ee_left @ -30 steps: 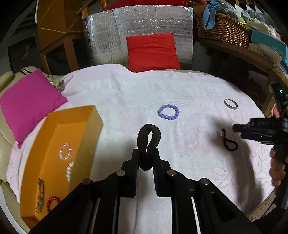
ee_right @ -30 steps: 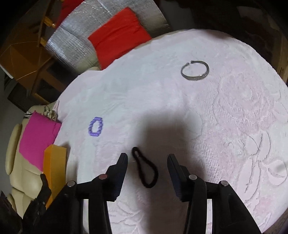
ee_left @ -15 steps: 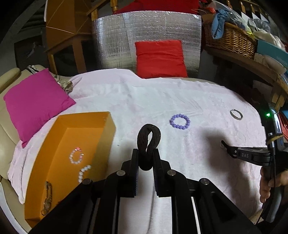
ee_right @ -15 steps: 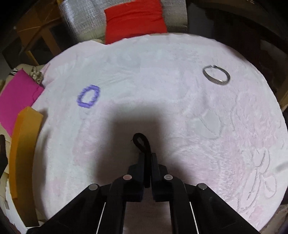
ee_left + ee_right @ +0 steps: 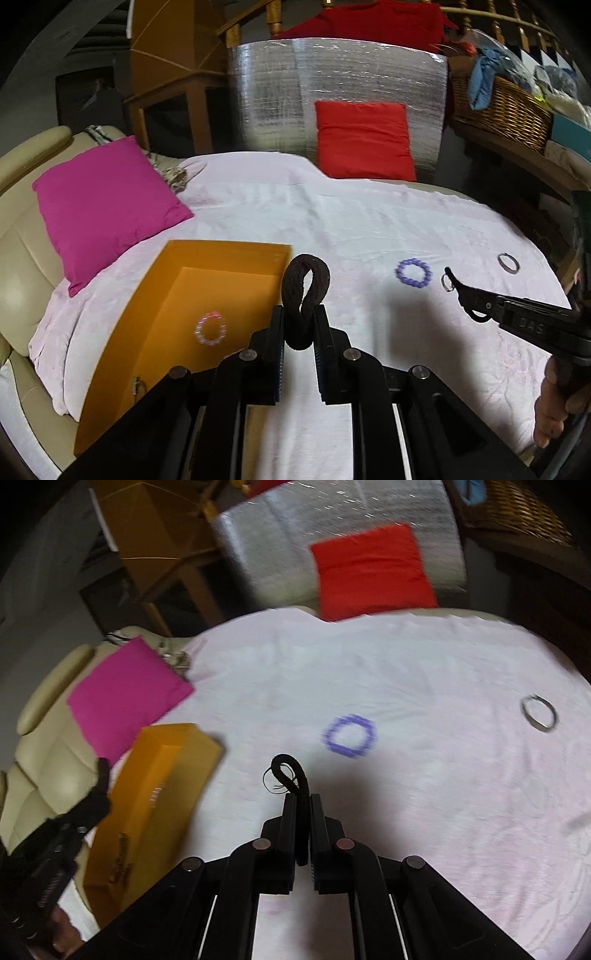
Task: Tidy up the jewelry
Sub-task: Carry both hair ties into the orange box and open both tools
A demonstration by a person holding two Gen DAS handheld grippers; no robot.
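My left gripper (image 5: 300,321) is shut on a thick dark brown scrunchie (image 5: 306,280), held above the near right edge of the open orange box (image 5: 207,251). A pink bead bracelet (image 5: 210,329) lies inside the box. My right gripper (image 5: 303,801) is shut on a thin black hair tie (image 5: 291,771), lifted off the pale pink cloth (image 5: 424,782). From the left wrist it appears at the right (image 5: 456,284). Beyond both grippers a purple bead bracelet (image 5: 413,272) (image 5: 350,736) and a silver bangle (image 5: 509,263) (image 5: 538,713) lie on the cloth. The orange box (image 5: 166,760) is left of the right gripper.
A magenta cushion (image 5: 107,206) leans on the beige sofa (image 5: 18,258) at the left. At the back a red cushion (image 5: 364,140) rests against a silver foil panel (image 5: 332,77). A wicker basket (image 5: 502,107) sits on a shelf at the right. A hand (image 5: 554,406) holds the right gripper.
The right gripper shut on the black hair tie and lifted it off the cloth. Both grippers moved left toward the orange box, and the left kept its hold on the scrunchie.
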